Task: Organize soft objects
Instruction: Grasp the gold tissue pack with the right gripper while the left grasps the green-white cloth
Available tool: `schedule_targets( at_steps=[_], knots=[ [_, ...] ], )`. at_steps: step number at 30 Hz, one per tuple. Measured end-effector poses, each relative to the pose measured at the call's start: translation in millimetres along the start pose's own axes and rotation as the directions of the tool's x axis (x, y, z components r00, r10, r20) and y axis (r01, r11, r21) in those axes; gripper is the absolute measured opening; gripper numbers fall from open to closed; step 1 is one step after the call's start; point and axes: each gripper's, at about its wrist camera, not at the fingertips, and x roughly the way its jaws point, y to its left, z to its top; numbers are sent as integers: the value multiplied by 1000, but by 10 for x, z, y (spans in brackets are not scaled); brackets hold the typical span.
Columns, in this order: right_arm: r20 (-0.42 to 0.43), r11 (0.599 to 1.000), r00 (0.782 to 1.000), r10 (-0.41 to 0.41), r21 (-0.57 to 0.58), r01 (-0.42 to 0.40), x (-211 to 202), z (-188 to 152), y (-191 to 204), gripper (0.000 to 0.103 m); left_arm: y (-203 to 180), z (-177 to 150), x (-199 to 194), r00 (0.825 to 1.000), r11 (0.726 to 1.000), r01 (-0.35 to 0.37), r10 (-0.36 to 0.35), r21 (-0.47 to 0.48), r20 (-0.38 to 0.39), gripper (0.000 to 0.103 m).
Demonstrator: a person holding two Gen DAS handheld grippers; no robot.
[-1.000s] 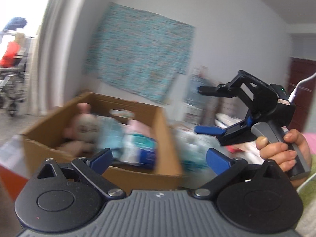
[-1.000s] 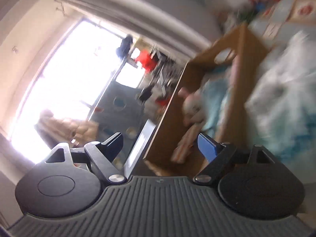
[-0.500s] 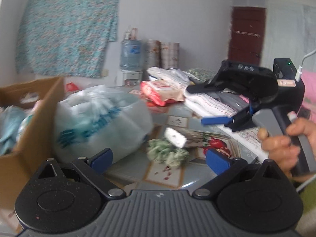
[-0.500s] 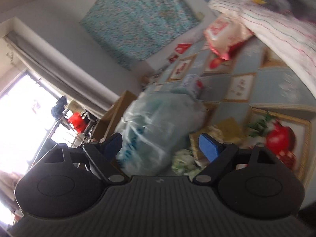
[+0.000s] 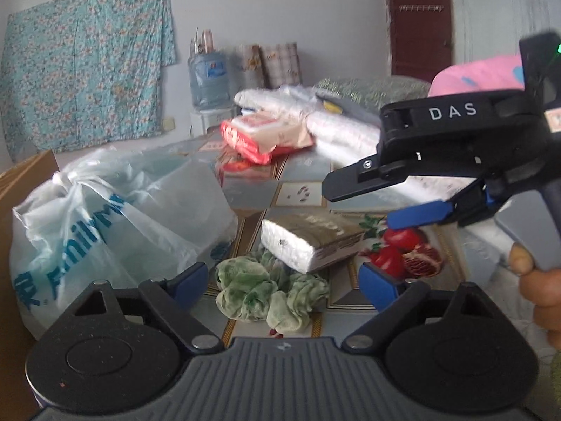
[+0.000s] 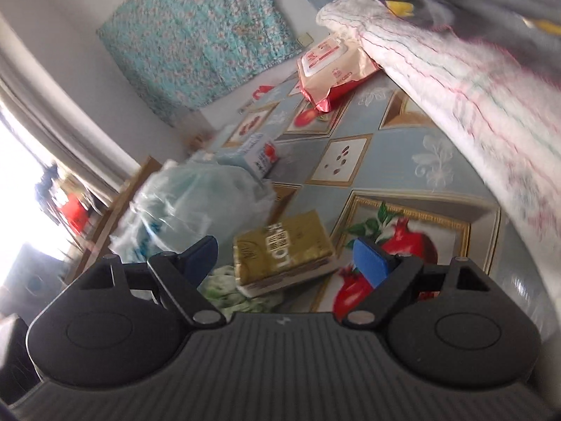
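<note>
A green crumpled soft ball (image 5: pixel 270 293) lies on the patterned table (image 5: pixel 301 193) just ahead of my open left gripper (image 5: pixel 284 279). A gold-topped tissue pack (image 5: pixel 310 240) lies behind it. In the right wrist view the tissue pack (image 6: pixel 284 251) lies between the fingers of my open, empty right gripper (image 6: pixel 285 258), and the green ball (image 6: pixel 228 289) peeks out below it. The right gripper (image 5: pixel 378 203) also shows in the left wrist view, hovering above the tissue pack.
A tied white plastic bag (image 5: pixel 115 217) stands at the left beside a cardboard box (image 5: pixel 21 175). A red wipes pack (image 5: pixel 263 137) and folded white bedding (image 5: pixel 350 129) lie at the back right. A water jug (image 5: pixel 208 77) stands by the wall.
Both grippers swung right, away from the cardboard box with the plush toy, then came closer and lower over the green ball and tissue pack. Both stayed open.
</note>
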Motion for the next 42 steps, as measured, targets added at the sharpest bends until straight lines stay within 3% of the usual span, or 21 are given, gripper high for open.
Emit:
schedule_targets(
  at_steps=[6,13,19,22,27,42],
  knots=[
    [-88,991,996,-23,-133,12,238,93,153,92,20,-18,183,998,1000,-25,25,-9,-52,75],
    [-134,957,985,-105,-282,63,479,115,315,98,111,-75,233,998,999,-20,17,-38,-68,65],
    [-142,938,981,-129,-340,74,619,62,360,98,163,-84,245,999,998,-5,2,-64,-53,58],
    [-131,936,982,-134,-342,82,618,62,363,95,174,-89,252,999,997,0,-4,-72,-47,52],
    [-116,940,984,-138,-329,93,579,62,346,77,200,-95,257,999,996,5,-8,-85,-43,46],
    [-63,963,993,-98,-258,78,274,26,259,76,174,-44,213,999,994,3,-9,-114,-46,40]
  ],
)
